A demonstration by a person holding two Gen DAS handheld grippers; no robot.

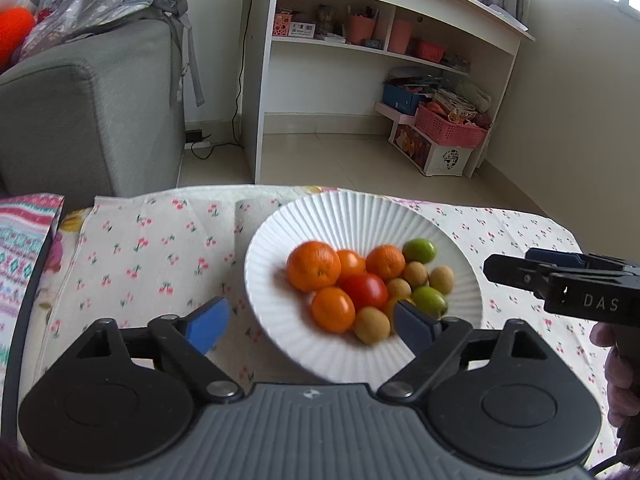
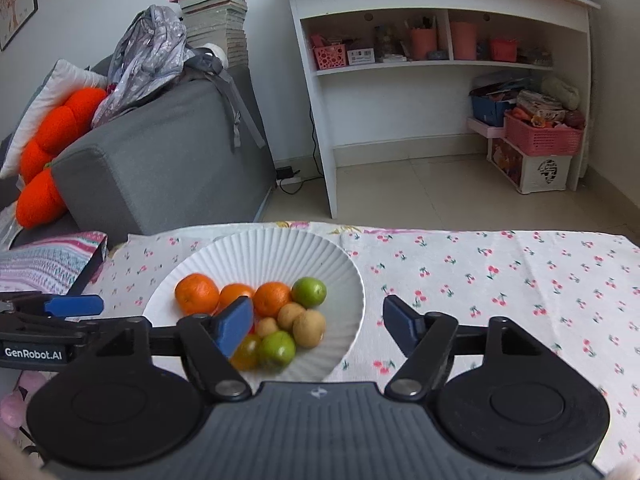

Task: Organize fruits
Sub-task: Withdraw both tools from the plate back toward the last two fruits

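Nearest in the left wrist view, the left hand-held gripper (image 1: pixel 310 326) hangs with its blue pads spread wide and nothing between them, its right pad over the near rim of the white ribbed bowl (image 1: pixel 280 336), probably lining up a first pick. The right hand-held gripper (image 2: pixel 318 322) is likewise spread wide and empty, its left pad over the fruit and its right pad over the cherry-print tablecloth (image 2: pixel 500 280) on the table. All the fruit sits heaped in the bowl's middle: mandarins (image 1: pixel 314 266), a red tomato (image 1: pixel 366 290), green limes (image 1: pixel 419 251) and small brown longans (image 1: pixel 372 326), touching one another, so none is sorted out yet. The left view shows the tomato whole; the right view hides most of it behind a pad but shows the bare cloth right of the bowl, a likely sorting place. Beyond stand a grey sofa (image 2: pixel 160 160) and a white shelf unit (image 2: pixel 440 60).
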